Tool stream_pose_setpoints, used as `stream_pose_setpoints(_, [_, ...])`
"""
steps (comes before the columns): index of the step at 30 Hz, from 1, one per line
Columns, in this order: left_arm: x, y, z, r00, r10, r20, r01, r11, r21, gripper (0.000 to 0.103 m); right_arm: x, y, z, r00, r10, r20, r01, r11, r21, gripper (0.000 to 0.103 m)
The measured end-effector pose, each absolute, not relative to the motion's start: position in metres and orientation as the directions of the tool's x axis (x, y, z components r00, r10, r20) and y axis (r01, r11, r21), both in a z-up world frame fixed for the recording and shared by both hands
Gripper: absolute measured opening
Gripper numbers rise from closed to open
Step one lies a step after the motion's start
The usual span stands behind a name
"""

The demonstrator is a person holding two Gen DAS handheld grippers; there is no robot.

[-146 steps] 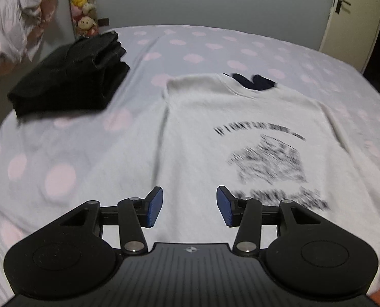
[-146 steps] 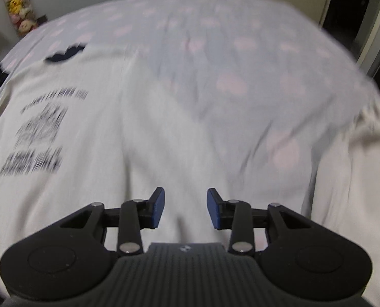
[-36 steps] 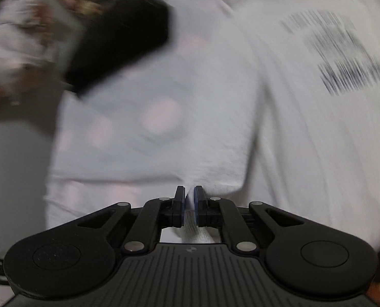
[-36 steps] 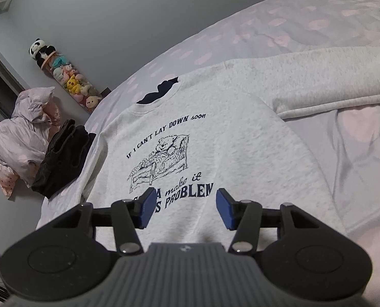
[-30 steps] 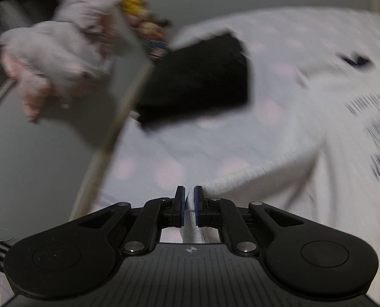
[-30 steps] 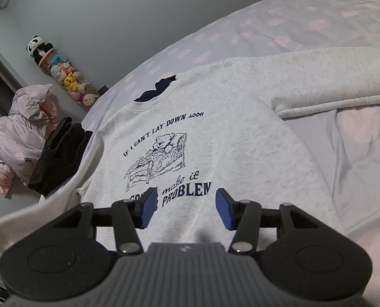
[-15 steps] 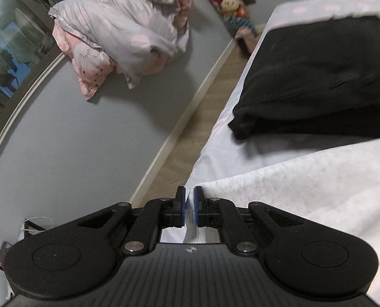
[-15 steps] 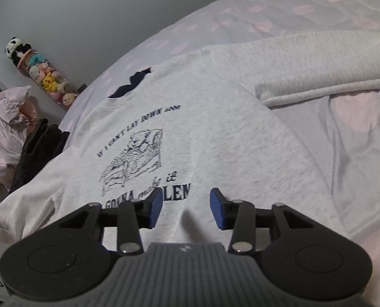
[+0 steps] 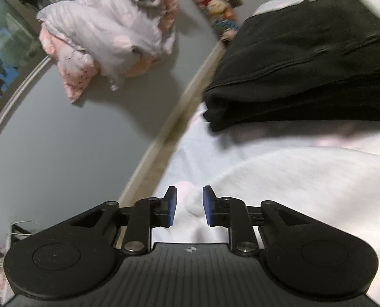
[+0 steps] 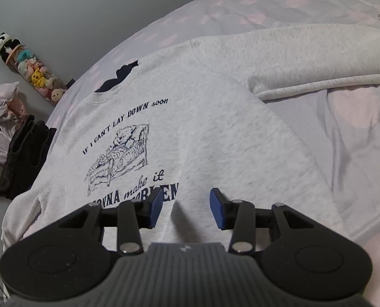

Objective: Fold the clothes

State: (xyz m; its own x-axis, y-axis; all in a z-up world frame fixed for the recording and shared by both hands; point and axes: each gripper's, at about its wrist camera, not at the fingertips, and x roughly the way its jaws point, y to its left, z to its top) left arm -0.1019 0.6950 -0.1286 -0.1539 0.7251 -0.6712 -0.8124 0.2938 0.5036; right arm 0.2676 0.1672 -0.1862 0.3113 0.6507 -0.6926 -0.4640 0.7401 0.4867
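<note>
Both my grippers hang open over the sweatshirt on the bed.

My left gripper (image 9: 187, 206) is parted a little at the bed's (image 10: 343, 138) left edge, the sleeve cuff (image 9: 193, 203) lying loose between its pads, gripped by neither. My right gripper (image 10: 186, 211) is spread wider and empty above the grey sweatshirt (image 10: 202, 138), which lies flat, print up, one sleeve stretched out to the right. Folded black clothes (image 9: 305, 71) sit just beyond the left sleeve.

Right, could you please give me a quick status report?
Left tool open, sleeve cuff loose between its pads. Right tool open over sweatshirt, spread flat, unfolded. Folded black garment lies beside it.
</note>
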Motion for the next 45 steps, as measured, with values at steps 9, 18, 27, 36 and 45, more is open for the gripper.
stream_pose_setpoints(9, [-0.096, 0.544, -0.11, 0.113, 0.358, -0.927, -0.771, 0.62, 0.146, 0.049, 0.259, 0.14, -0.14, 0.266, 0.66, -0.703, -0.484, 0.722, 0.495, 0.047])
stream_pose_setpoints(18, [-0.099, 0.439, -0.154, 0.12, 0.012, -0.993, -0.74, 0.667, -0.082, 0.054, 0.277, 0.084, -0.111, 0.137, 0.522, -0.842, -0.541, 0.751, 0.378, 0.052])
stream_pose_setpoints(27, [-0.109, 0.424, -0.192, 0.096, -0.083, -0.992, -0.782, 0.61, -0.127, 0.055, 0.305, 0.042, -0.162, -0.056, 0.343, -0.938, -0.497, 0.805, 0.324, 0.053])
stream_pose_setpoints(36, [-0.105, 0.426, -0.199, 0.057, -0.075, -0.996, -0.787, 0.611, -0.091, 0.052, 0.32, 0.054, -0.211, -0.318, 0.275, -0.907, -0.472, 0.784, 0.404, 0.04])
stream_pose_setpoints(45, [-0.122, 0.419, -0.177, 0.097, 0.045, -0.994, -0.786, 0.616, -0.049, 0.0, 0.293, 0.064, -0.17, -0.168, 0.297, -0.94, -0.651, 0.683, 0.332, 0.008])
